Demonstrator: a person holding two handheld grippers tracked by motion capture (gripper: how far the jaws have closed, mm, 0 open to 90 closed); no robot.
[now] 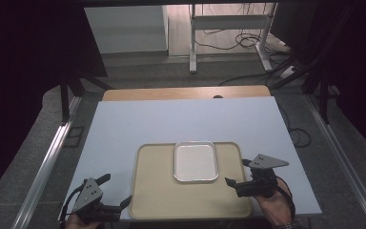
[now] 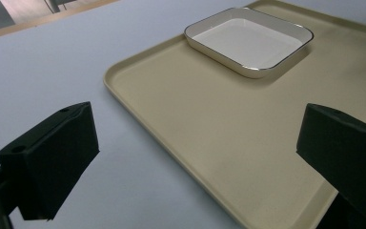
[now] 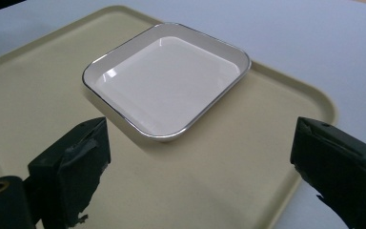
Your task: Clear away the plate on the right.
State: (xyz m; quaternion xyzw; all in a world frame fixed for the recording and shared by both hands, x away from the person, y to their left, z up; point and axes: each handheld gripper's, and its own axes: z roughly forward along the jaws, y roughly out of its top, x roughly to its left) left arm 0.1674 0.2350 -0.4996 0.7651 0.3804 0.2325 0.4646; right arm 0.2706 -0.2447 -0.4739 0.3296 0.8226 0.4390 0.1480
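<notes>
Tongs apart on both sides, nothing held; white dish resting on tray.

Right tongs are seen with jaws wide apart and empty, hovering over the right edge of the beige tray, just beside the white rectangular dish, which sits flat at the far middle of the tray, untouched. Left tongs are likewise spread and empty, held low at the tray's near-left corner over the white table. Risks judged from here: the dish's low, glossy, silver-edged rim could be missed or slid along the smooth tray if a jaw is brought in too high; the tray itself could be nudged or tipped if its raised lip is caught by the jaws; a one-sided pinch could let the dish tilt and slip out.
</notes>
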